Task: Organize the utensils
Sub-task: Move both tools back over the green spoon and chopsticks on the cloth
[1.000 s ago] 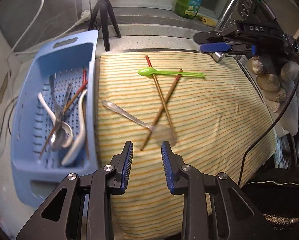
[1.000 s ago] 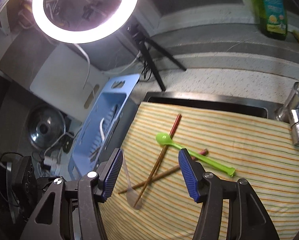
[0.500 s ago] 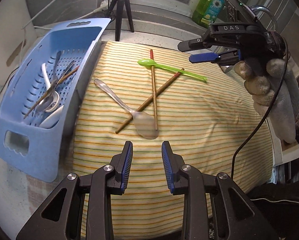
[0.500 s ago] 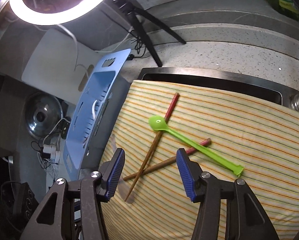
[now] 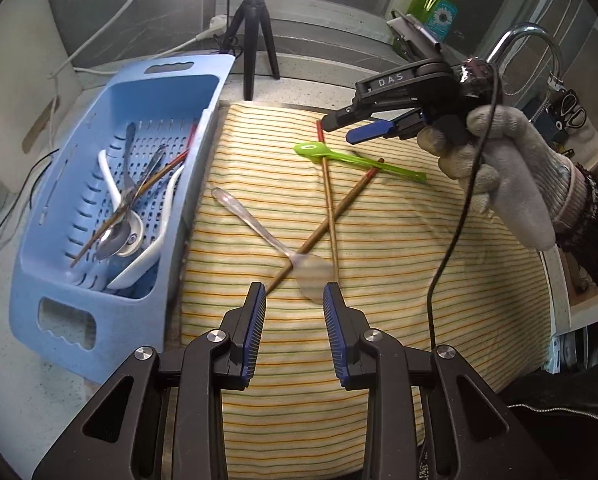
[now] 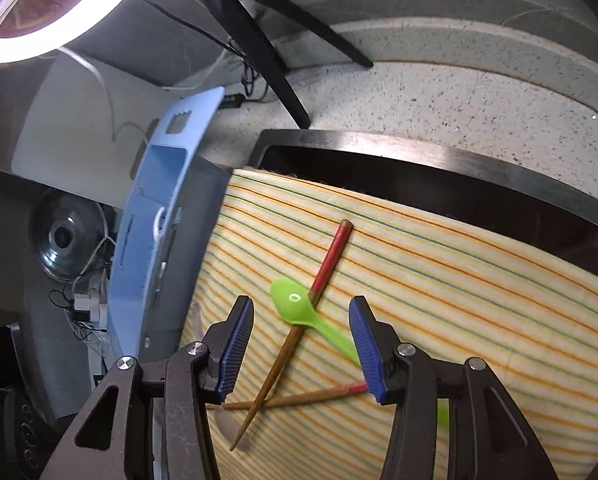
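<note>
Hovering over the striped cloth (image 5: 379, 320), the right claw (image 6: 301, 344) points down at the green plastic spoon (image 6: 295, 308), its blue pads (image 6: 235, 348) closing with nothing pressed between them; the spoon's bowl and the upper part of 1 chopstick show in the gap. In the left wrist view that same claw (image 5: 339, 130) hangs just above the spoon's bowl (image 5: 311, 150), held by a gloved hand (image 5: 499, 164).

The left claw (image 5: 294, 312) hangs low over the near part of the cloth, its pads a little apart and empty. Just ahead of it lies the bowl of a metal spoon (image 5: 267, 236), whose handle runs away toward the basket.

2 wooden chopsticks with red tops (image 5: 329, 216) lie crossed on the cloth, 1 passing under the green spoon's neck, the other's red end touching its handle. The metal spoon's bowl sits beside their crossing.

The blue perforated basket (image 5: 59, 280) stands on the desk, touching the cloth's left edge. Inside it lie white spoons, metal spoons and chopsticks in a loose heap.

Behind the cloth stand a black tripod (image 5: 255, 32) and a green soap bottle (image 5: 437, 4).
</note>
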`<move>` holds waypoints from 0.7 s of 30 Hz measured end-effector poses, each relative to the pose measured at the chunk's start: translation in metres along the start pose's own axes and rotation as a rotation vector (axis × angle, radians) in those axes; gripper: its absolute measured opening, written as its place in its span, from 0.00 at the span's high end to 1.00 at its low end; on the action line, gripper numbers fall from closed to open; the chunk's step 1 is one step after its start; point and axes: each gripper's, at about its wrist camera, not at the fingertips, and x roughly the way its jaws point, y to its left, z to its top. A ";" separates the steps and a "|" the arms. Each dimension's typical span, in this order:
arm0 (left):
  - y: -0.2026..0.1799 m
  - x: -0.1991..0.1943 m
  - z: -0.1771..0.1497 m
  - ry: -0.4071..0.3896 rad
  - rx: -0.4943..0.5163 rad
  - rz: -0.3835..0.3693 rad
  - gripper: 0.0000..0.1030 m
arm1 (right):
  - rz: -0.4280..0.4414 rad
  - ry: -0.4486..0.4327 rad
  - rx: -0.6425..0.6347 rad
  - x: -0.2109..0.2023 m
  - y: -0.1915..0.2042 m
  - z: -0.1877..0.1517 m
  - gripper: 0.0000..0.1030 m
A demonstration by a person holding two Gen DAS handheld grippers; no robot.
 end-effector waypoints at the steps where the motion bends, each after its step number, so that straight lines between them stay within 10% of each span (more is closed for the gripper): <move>1: 0.002 -0.001 -0.001 0.001 -0.006 0.003 0.73 | 0.009 0.016 0.002 0.005 -0.002 0.002 0.56; 21: 0.007 0.004 0.012 0.016 0.035 -0.028 0.73 | 0.104 0.241 -0.223 0.028 0.026 -0.050 0.60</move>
